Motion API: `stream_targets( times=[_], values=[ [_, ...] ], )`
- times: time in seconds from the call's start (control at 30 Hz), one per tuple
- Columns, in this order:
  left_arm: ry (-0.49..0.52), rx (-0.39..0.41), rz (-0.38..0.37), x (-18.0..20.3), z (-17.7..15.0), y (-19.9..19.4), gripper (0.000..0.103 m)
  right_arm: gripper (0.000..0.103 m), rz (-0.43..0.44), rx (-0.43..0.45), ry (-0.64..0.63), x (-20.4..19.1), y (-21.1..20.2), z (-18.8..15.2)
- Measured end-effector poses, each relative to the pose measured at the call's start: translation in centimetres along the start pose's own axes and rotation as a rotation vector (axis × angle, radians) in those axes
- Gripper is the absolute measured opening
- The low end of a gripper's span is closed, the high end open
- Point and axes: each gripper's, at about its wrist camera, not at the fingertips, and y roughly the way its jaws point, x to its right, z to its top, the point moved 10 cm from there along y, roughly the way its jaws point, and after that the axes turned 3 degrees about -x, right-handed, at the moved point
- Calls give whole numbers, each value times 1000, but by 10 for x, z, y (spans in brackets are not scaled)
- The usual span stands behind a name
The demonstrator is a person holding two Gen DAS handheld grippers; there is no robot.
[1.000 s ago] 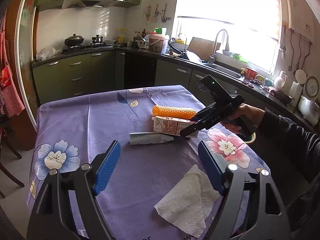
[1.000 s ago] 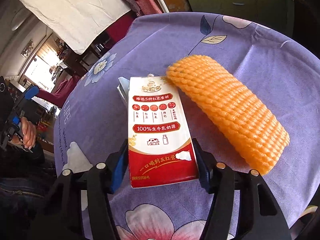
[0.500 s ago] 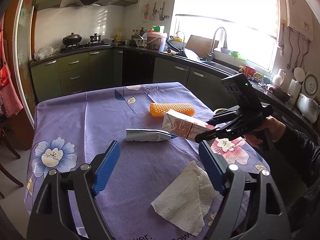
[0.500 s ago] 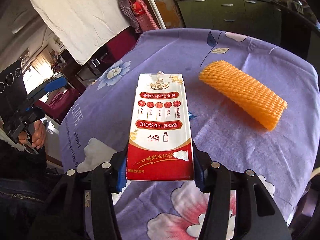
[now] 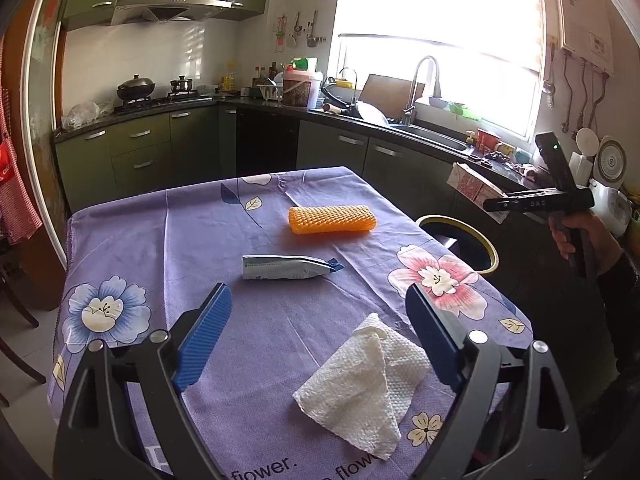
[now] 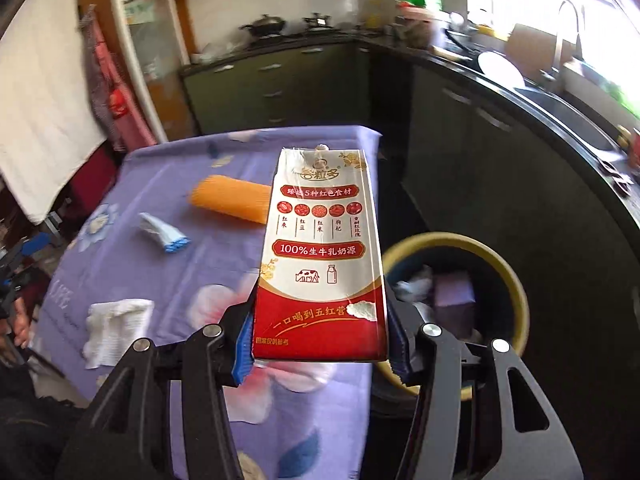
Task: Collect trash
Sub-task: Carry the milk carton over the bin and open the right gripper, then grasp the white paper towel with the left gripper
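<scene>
My right gripper (image 6: 320, 344) is shut on a red and white milk carton (image 6: 324, 248) and holds it in the air past the table's right edge, near a yellow-rimmed trash bin (image 6: 516, 280). It also shows in the left wrist view (image 5: 500, 204) with the carton (image 5: 472, 186) above the bin (image 5: 486, 244). My left gripper (image 5: 316, 336) is open and empty above the table's near side. An orange foam net (image 5: 332, 219), a flattened white tube (image 5: 286, 267) and a crumpled paper towel (image 5: 360, 384) lie on the purple floral tablecloth (image 5: 160, 240).
The bin holds some trash (image 6: 448, 292). Dark green kitchen cabinets and a counter with a sink (image 5: 432, 136) run behind and to the right of the table. A wooden chair (image 5: 12, 320) stands at the left.
My right gripper has lifted the milk carton off the table and carried it right, out over the trash bin. My left gripper has stayed open, shifting only slightly.
</scene>
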Motion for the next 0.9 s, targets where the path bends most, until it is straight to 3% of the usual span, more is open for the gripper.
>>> stream_targets(
  times=[0.13,0.33,0.57,0.6,0.63,0.7,0.9],
  values=[
    [-2,3,9,-1,-1,-3,96,52,-120,-68,153,74,32,-20],
    [8,-10,37,-5,-3,-5,96,52,-211,-129,256,120,73,-40],
    [13,-25,30,0,-3,1,96,54,-214,-93,276,123,85,-32],
    [19,-26,29,2,-3,1,96,73,-229,-92,280,126,87,-31],
    [25,-28,29,4,-3,2,96,83,-276,-105,287,133,89,-34],
    [41,-34,28,7,-4,3,96,83,-336,-85,301,141,83,-35],
    [84,-68,22,15,-12,10,96,83,-214,25,351,103,42,-42]
  ],
)
